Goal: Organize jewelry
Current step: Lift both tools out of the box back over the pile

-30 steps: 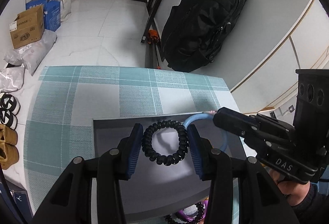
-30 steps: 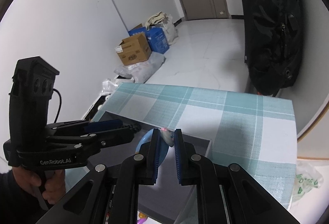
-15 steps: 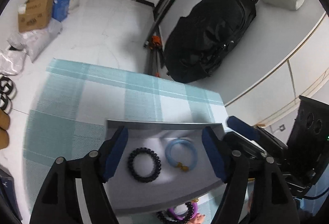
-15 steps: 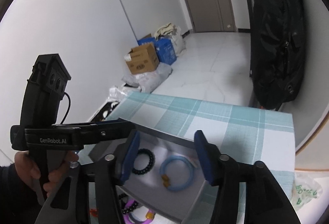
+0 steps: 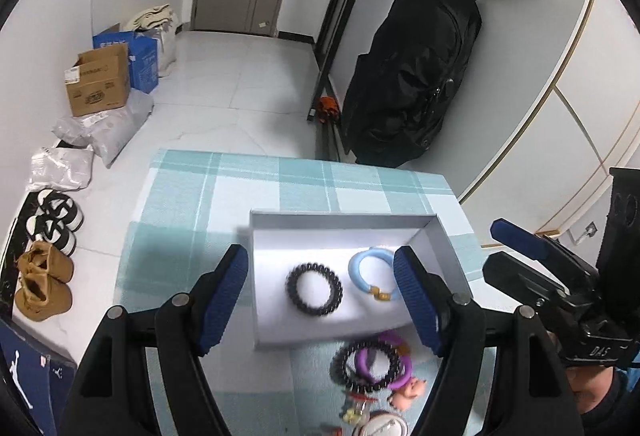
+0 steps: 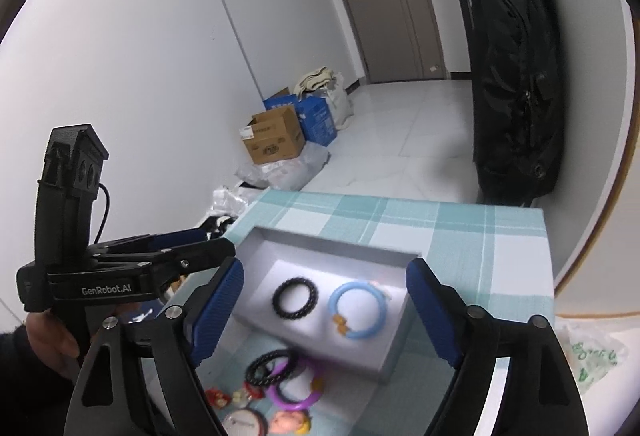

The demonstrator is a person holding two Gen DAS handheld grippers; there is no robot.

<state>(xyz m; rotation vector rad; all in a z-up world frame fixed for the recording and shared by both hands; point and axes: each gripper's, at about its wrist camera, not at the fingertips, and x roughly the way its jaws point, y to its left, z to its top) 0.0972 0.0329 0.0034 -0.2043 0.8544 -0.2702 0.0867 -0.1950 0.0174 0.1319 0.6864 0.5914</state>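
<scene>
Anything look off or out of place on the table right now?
Nothing damaged or spilled. The black coil band and blue bracelet lie flat in the white box; a purple ring and small trinkets sit loose outside it, unsorted.

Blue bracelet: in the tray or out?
In. The blue bracelet lies flat on the tray floor beside the black coil bracelet, no gripper touching.

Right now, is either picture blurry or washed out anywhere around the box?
Left wrist view: the white box glares along its back wall, and the loose pile of bracelets below it is smeared. Right wrist view: the black coil bracelet and light blue bracelet look slightly soft; straight edges bow from the fisheye.
</scene>
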